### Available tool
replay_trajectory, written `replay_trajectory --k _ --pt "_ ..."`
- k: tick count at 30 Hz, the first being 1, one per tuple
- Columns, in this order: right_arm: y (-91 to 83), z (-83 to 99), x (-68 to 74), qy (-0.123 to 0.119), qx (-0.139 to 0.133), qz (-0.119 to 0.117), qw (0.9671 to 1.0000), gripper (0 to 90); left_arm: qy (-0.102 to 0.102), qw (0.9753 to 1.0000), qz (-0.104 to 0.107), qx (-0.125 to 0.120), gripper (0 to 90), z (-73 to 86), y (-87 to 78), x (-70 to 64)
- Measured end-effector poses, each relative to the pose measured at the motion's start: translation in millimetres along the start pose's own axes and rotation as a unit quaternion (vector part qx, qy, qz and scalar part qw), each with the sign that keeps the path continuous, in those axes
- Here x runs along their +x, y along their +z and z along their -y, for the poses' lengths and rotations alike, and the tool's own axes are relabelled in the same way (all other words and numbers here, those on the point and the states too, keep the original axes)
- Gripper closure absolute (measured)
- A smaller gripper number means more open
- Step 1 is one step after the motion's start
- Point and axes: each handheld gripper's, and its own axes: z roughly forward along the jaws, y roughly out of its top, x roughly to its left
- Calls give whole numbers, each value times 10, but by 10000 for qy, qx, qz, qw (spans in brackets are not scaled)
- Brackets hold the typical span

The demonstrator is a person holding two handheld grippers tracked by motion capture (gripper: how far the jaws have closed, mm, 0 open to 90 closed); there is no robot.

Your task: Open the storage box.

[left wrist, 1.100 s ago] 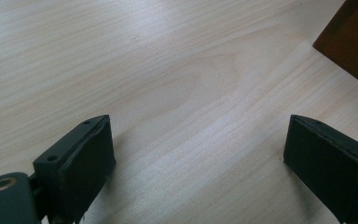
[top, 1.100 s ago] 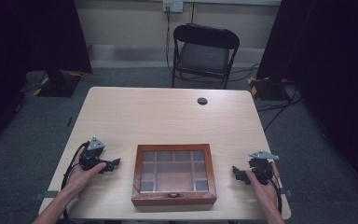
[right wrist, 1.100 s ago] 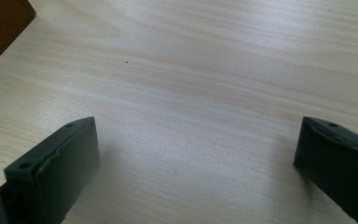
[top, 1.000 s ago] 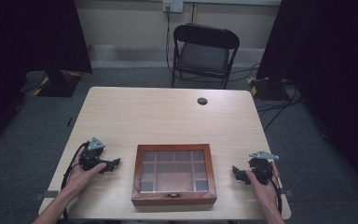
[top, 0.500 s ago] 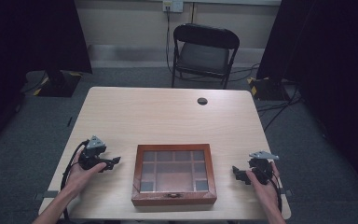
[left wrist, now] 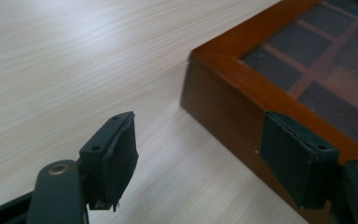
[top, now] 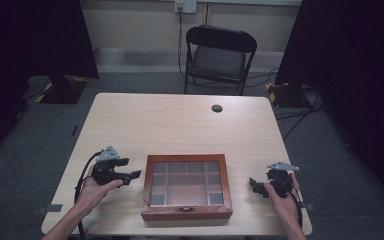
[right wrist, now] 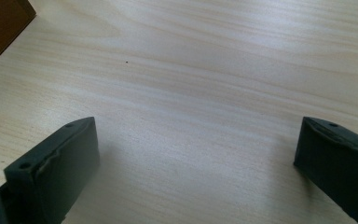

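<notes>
A wooden box (top: pixel 186 186) with a glass-paned, gridded lid sits closed at the near middle of the table (top: pixel 180 125), its small clasp facing the near edge, probably so it can be opened from the person's side. The left gripper (top: pixel 131 175) lies just to its left, jaws spread and empty, aimed at the box's left wall; the left gripper view puts that wall (left wrist: pixel 223 116) just beyond the jaws. The left hand (top: pixel 94 192) cradles it palm up, forearm angling in from the near edge. The right gripper (top: pixel 254 185) waits to the right of the box, a little farther off, also released with nothing between its jaws. A small dark disc (top: pixel 217 108) lies far across the table, and a folding chair (top: pixel 219 55) stands beyond.
</notes>
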Motion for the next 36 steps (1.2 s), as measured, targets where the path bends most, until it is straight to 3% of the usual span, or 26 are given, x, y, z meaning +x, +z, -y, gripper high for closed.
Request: replay_trajectory --k 2,8,13,19,23,26,31,32,36 --pt "0 0 -1 -4 -3 1 10000 0 -79 9996 239 -99 300 -66 14 -71" --pt "1 0 -1 -6 -3 1 10000 0 -14 9985 516 -189 321 -179 50 -231" --pt "0 0 1 5 -2 -1 10000 0 145 9979 611 -162 337 -263 80 -313" --pt "0 0 1 7 -1 -1 10000 0 249 9950 925 -277 361 -451 142 -493" --pt "0 0 1 6 -2 0 10000 0 345 9958 839 -152 353 -522 184 -583" --pt "1 0 0 3 -5 0 10000 0 404 9929 1096 -228 362 -569 209 -691" --pt "1 0 0 3 -5 0 10000 0 471 9918 1174 -178 381 -537 244 -809" --pt "0 0 1 5 -4 1 10000 0 487 9900 1319 -138 396 -516 256 -844" --pt "0 0 1 9 -2 -2 10000 0 563 9879 1440 -141 438 -492 253 -914"
